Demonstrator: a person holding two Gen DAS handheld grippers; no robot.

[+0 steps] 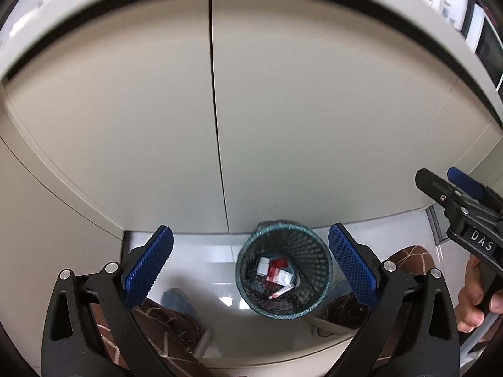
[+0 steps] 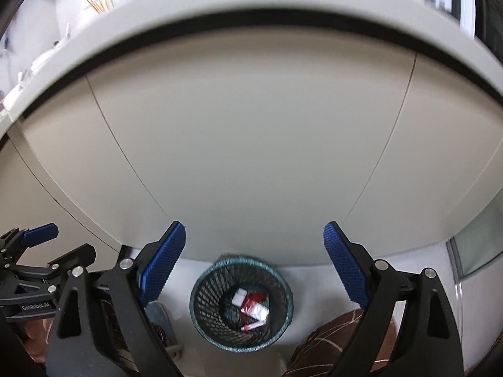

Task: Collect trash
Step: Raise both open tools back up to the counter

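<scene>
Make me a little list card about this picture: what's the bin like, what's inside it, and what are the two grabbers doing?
bin: round mesh wastebasket with a liner, on the white floor by the cabinet doors
inside: red-and-white wrappers and a small tube-like piece
left gripper: open, empty, above the bin
right gripper: open, empty, above the bin

Between the spread, empty fingers of the right gripper (image 2: 254,245), below their tips, stands a mesh bin (image 2: 241,303) holding red-and-white trash (image 2: 251,308). The left gripper (image 2: 47,245) sits off to their left.
</scene>
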